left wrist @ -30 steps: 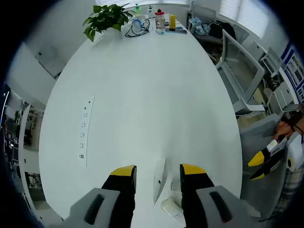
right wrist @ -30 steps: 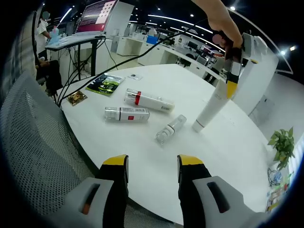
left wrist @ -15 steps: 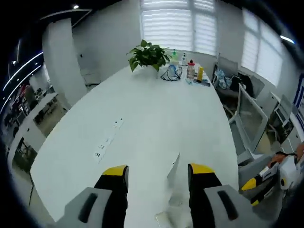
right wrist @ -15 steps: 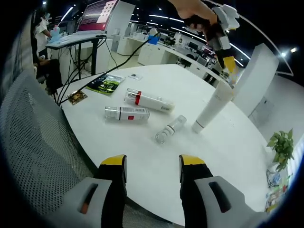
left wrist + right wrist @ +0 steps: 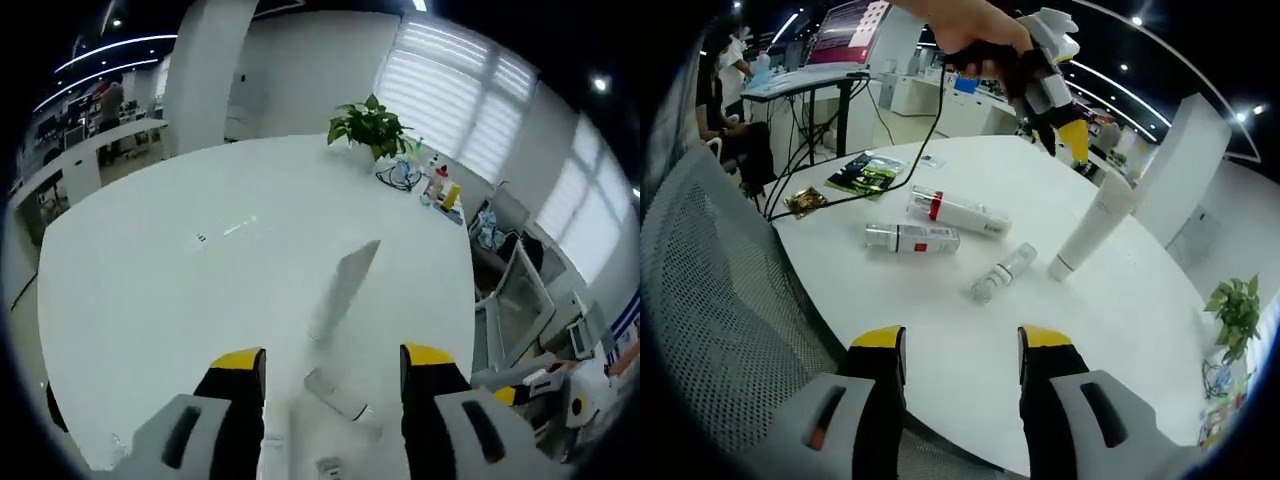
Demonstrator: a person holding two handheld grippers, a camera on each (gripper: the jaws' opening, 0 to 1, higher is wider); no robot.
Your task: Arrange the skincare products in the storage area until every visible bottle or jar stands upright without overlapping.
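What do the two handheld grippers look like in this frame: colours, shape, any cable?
The right gripper has two blocky black jaws with yellow tips, rising from grey housings. The left gripper has the same build; in the right gripper view it has a grey-white body, a yellow-tipped black jaw and a black cable trailing down to the white table. No sleeve is visible.

From the right gripper view I see my right gripper (image 5: 960, 365) with its jaws apart, holding nothing, above the white table (image 5: 1120, 330). A white tube (image 5: 1092, 226) stands on its cap, leaning. Three bottles lie flat: a clear vial (image 5: 1002, 272), a red-banded clear bottle (image 5: 912, 238) and a red-banded white bottle (image 5: 958, 212). The left gripper (image 5: 1072, 138) hangs above the tube, apart from it.
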